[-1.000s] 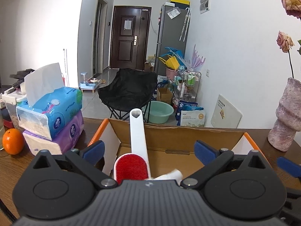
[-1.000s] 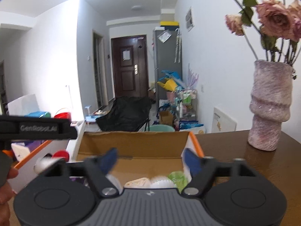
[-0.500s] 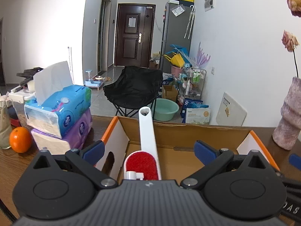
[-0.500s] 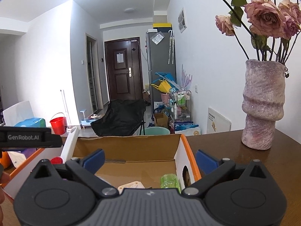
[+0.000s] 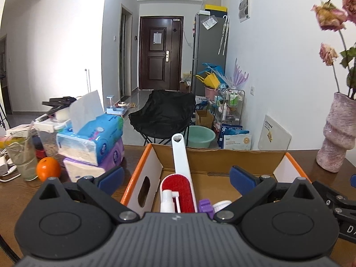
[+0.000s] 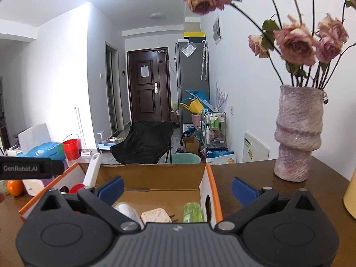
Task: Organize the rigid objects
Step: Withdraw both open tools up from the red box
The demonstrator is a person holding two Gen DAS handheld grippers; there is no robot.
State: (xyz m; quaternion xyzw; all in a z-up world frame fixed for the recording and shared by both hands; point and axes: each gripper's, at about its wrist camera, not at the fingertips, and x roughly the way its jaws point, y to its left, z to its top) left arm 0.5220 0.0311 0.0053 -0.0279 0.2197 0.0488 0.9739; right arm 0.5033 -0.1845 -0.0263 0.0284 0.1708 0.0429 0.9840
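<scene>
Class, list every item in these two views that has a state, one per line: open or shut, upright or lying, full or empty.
Box: open, holding items.
Brush: leaning on the box's far wall.
Green bottle: lying in the box.
Vase: upright, holding flowers.
Door: shut.
Left tongs: open, empty.
Right tongs: open, empty.

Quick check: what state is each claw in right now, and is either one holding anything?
Left claw: open, holding nothing, above the cardboard box.
Right claw: open wide, holding nothing, above the same box.
</scene>
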